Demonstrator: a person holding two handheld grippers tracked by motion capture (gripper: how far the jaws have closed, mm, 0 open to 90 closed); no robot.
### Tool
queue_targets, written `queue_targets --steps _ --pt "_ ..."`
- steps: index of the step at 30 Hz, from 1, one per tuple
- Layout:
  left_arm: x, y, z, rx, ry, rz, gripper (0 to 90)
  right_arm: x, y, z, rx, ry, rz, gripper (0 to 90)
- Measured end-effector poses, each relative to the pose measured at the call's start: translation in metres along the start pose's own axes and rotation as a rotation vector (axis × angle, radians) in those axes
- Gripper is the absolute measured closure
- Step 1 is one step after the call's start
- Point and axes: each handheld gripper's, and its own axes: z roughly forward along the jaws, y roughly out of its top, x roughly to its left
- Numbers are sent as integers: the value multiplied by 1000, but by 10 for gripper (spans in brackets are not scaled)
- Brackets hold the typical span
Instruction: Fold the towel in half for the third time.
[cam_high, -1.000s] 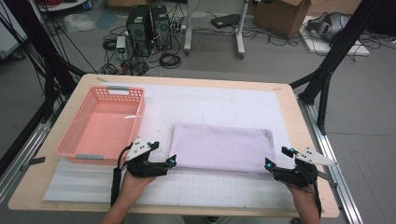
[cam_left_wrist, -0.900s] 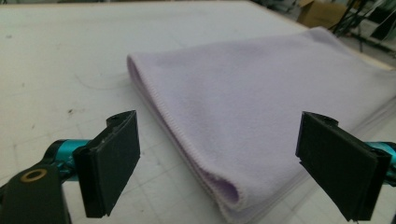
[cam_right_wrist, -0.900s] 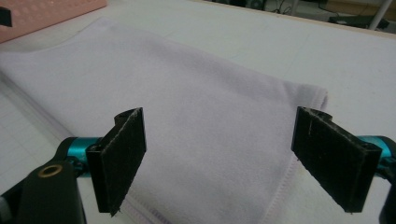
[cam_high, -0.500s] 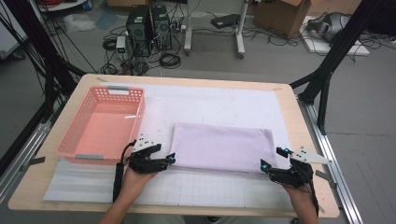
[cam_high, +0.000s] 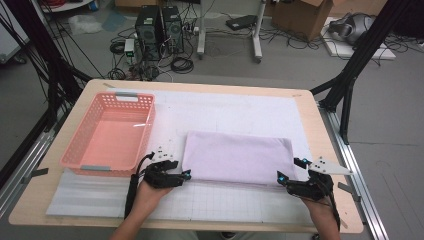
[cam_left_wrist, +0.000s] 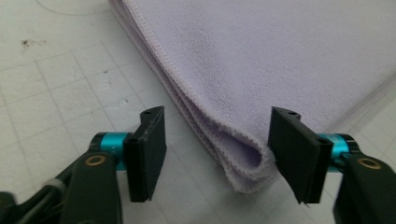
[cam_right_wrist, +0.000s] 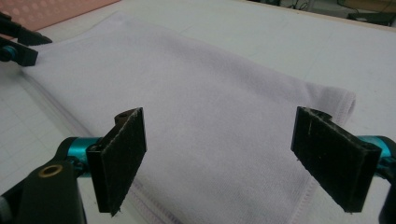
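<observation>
Between our left gripper (cam_left_wrist: 217, 156) jaws, spread wide, sits the near corner of the folded lilac towel (cam_high: 237, 159), ungripped. Our right gripper (cam_right_wrist: 233, 163) likewise gapes, empty, over the opposite near corner. We judge both are positioned for another fold on the worktop (cam_high: 320, 127).

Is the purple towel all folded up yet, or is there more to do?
The purple towel already lies folded in layers. Now both hand-held grippers, left and right, are open at its near corners, not pinching yet. Likely left: grab, fold again, perhaps put it in the pink basket.
</observation>
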Motion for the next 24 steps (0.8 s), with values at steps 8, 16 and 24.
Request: queue_targets --steps 8,16,24 --pt "-1 0 0 11 -14 -7 623 2 9 6 -20 -3 -8 169" --pt "-5 -3 0 4 -38 -39 786 7 30 34 -4 27 -26 169" --pt "-5 -4 -2 1 -47 -74 809 14 68 84 67 100 -62 169"
